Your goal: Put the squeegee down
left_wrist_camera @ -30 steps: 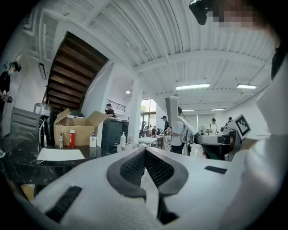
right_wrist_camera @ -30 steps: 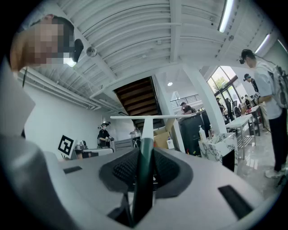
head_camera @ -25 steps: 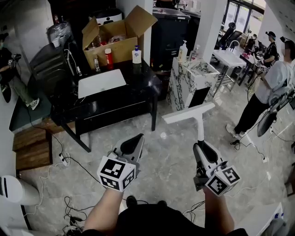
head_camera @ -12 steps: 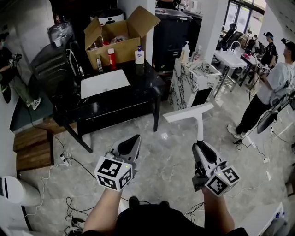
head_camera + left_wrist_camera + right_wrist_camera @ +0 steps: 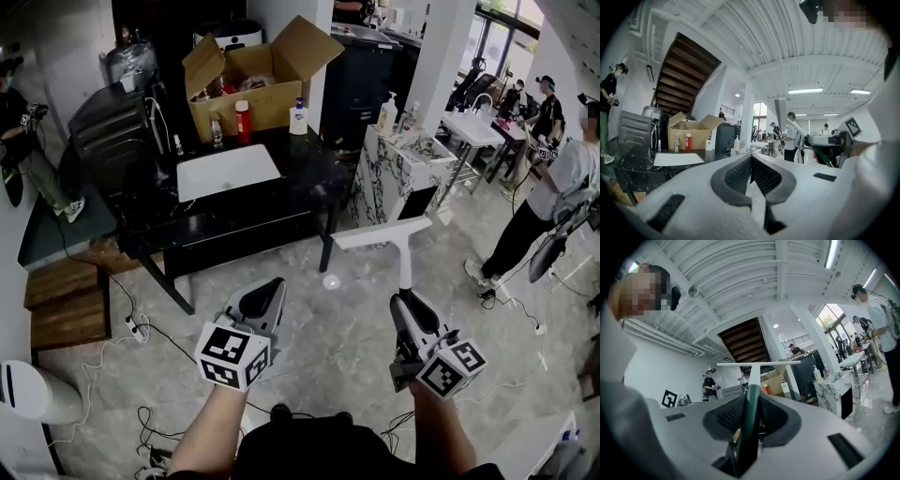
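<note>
A white squeegee [image 5: 405, 246] with a dark green handle stands out from my right gripper [image 5: 410, 302], its wide blade [image 5: 382, 232] held crosswise over the marble floor. In the right gripper view the squeegee [image 5: 754, 376] sits clamped between the jaws, blade level at the top. My right gripper [image 5: 751, 420] is shut on the handle. My left gripper [image 5: 263, 298] hovers to the left at about the same height, jaws closed together with nothing in them; the left gripper [image 5: 751, 172] shows the same in its own view. The black table [image 5: 281, 202] lies ahead of both grippers.
On the black table rest a white board [image 5: 228, 171], an open cardboard box [image 5: 258, 80] and bottles [image 5: 243, 120]. A marble-patterned counter [image 5: 405, 173] stands right of it. Cables [image 5: 141, 323] trail on the floor at left. People [image 5: 553, 183] stand at far right.
The view has shifted so the table and counter sit slightly further right and lower. Both grippers keep their poses, the squeegee still held upright in the right one.
</note>
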`<state>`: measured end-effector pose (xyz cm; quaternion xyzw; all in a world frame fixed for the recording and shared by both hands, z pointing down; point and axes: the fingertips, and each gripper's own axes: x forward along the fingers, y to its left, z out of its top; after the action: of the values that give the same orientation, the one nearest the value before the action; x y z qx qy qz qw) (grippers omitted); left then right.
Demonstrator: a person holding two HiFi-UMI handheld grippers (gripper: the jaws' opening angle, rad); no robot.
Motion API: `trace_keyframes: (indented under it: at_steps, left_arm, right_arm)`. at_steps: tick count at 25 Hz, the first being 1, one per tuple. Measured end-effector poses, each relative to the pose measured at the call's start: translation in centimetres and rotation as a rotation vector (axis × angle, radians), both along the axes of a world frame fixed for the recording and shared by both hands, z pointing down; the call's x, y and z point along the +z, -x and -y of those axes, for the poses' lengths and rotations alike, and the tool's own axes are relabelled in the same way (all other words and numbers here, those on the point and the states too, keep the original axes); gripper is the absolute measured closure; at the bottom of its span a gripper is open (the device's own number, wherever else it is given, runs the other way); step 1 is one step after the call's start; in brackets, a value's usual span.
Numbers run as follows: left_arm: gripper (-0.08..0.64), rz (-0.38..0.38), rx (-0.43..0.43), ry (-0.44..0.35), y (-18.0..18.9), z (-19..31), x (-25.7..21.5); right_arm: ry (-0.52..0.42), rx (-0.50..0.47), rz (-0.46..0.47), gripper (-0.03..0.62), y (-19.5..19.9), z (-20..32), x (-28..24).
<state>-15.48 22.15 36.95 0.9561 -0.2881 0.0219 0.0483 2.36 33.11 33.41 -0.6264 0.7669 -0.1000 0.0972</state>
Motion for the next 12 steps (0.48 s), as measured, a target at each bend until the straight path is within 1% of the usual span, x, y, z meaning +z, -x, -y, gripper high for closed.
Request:
trace_keyframes:
  at_steps: [7,12]
  left_arm:
    - [0.551,0.009,0.026,0.017,3.5,1.0,0.8]
    - [0.551,0.029,0.049,0.022,4.1,1.7,1.9]
  right_arm:
    - [0.029,0.023,-0.042,0.492,3.5,1.0,0.3]
    - [0.06,0.042,-0.044,0.492,4.2,1.7,1.4]
